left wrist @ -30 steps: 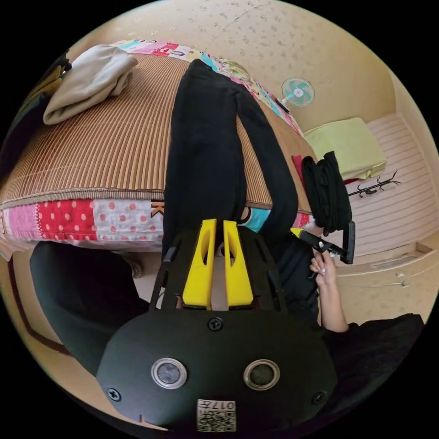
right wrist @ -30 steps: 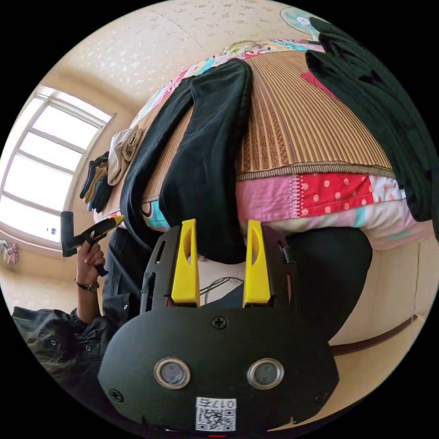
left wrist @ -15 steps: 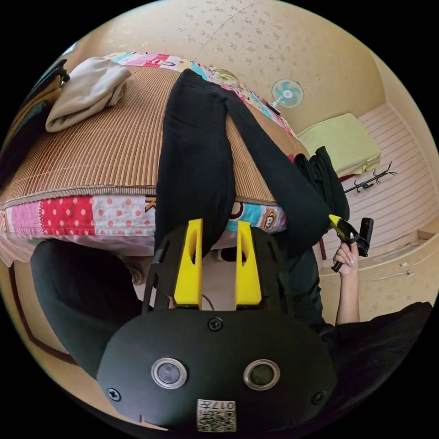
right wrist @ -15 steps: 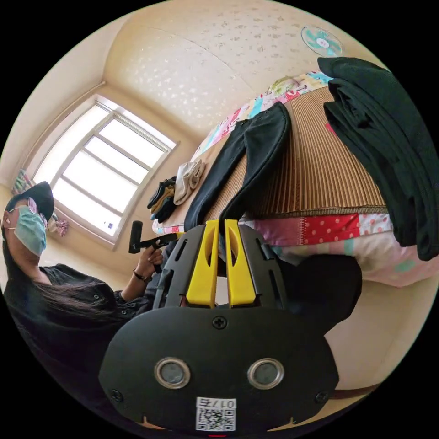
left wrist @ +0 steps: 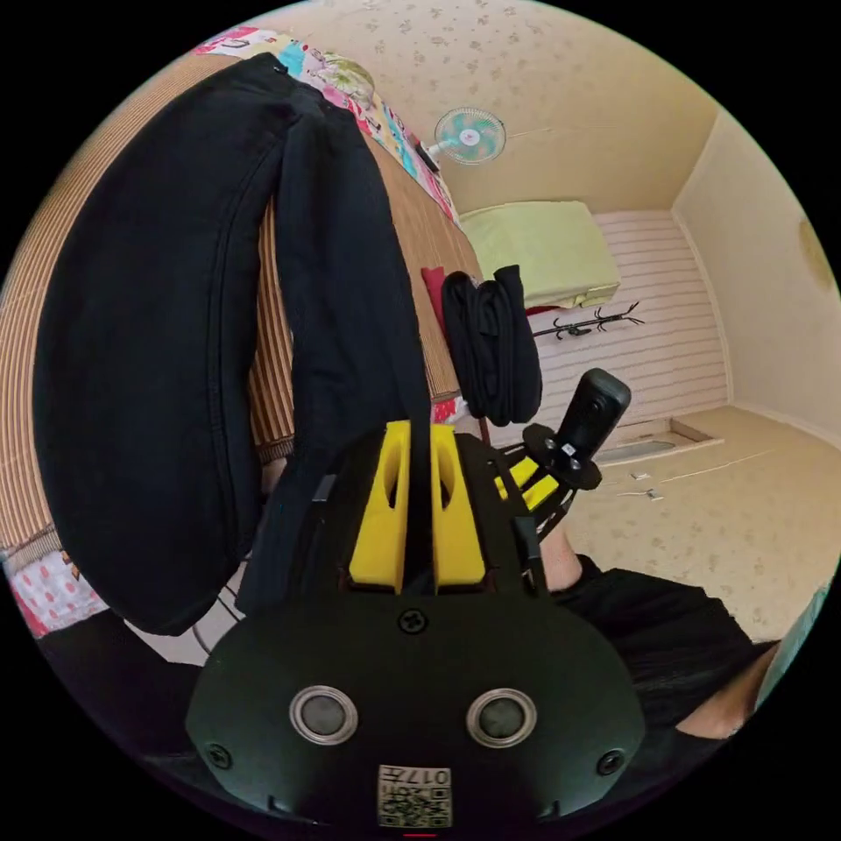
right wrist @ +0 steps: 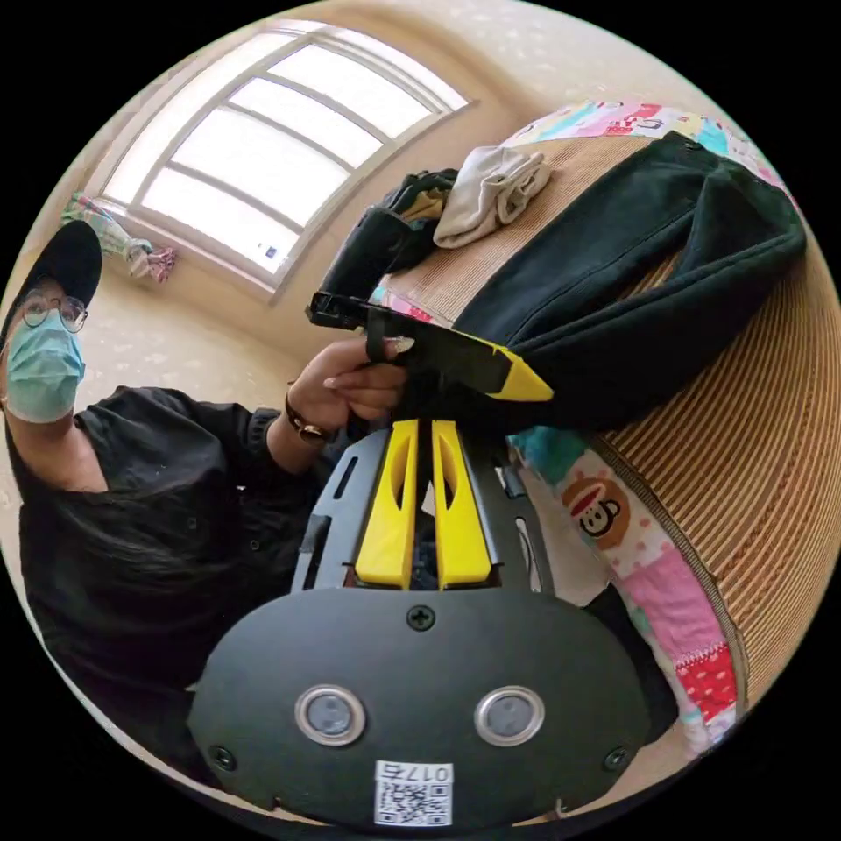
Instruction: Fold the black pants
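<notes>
The black pants (left wrist: 149,350) lie lengthwise on the bed's bamboo mat (right wrist: 771,455), waist far away, both legs (right wrist: 631,280) running toward me. My left gripper (left wrist: 416,431) is shut on the hem of one leg (left wrist: 350,289), black cloth pinched between its yellow jaws. My right gripper (right wrist: 419,429) is shut too, with a dark strip of the pants between its jaws. The two grippers sit close together at the bed's near edge. The right gripper (left wrist: 526,482) appears beside the left one, and the left gripper (right wrist: 464,363) shows in a hand (right wrist: 359,385).
A folded black garment stack (left wrist: 491,350) rests on the mat further along. A beige garment (right wrist: 495,188) and dark clothes (right wrist: 412,197) lie near the window side. The patchwork sheet (right wrist: 631,543) hangs over the bed edge. A fan (left wrist: 470,136) and a coat rack (left wrist: 587,324) stand beyond.
The left gripper opened half a second ago and has closed on a pant leg. The right gripper closed on the other leg. Both hands have come together at the bed's edge.
</notes>
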### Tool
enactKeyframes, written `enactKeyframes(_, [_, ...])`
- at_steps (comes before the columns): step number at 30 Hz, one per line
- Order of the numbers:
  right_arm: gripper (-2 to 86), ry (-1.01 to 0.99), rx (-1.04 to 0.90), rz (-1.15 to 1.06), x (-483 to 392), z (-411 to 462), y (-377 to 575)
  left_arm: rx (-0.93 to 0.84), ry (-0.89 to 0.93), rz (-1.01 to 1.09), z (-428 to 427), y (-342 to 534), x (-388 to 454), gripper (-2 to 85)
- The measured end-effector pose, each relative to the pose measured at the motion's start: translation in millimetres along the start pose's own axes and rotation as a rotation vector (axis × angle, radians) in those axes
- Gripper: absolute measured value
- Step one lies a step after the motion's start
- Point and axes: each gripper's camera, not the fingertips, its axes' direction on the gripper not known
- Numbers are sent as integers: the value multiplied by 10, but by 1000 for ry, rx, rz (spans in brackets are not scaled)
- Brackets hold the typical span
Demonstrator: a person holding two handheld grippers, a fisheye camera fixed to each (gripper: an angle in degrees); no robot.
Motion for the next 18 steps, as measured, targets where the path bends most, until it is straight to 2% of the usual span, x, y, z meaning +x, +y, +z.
enactKeyframes(2, [54, -69, 0, -9, 182, -307, -26, 33, -9, 16, -145, 76, 25, 40])
enactKeyframes(3, [79, -37, 52, 50, 379, -586, -69, 49, -1, 19, -225, 119, 36, 40])
enactKeyframes(6, [163, 206, 290, 400, 1098, -1363, -204, 76, 9, 2, -373, 204, 41, 40])
enactKeyframes(9, [158, 223, 476, 553, 1850, -1857, -422, 90, 71, -52, -477, 249, -14, 40])
enactKeyframes(13, [172, 337, 543, 776, 2681, -2058, -720, 104, 116, -79, -620, 257, -59, 40])
enactKeyframes(16, [153, 227, 691, 869, 3080, -2047, -808, 126, 176, -117, -760, 254, -126, 40])
enactKeyframes(18, [99, 83, 807, 883, 3238, -1966, -899, 136, 247, -144, -901, 259, -204, 40])
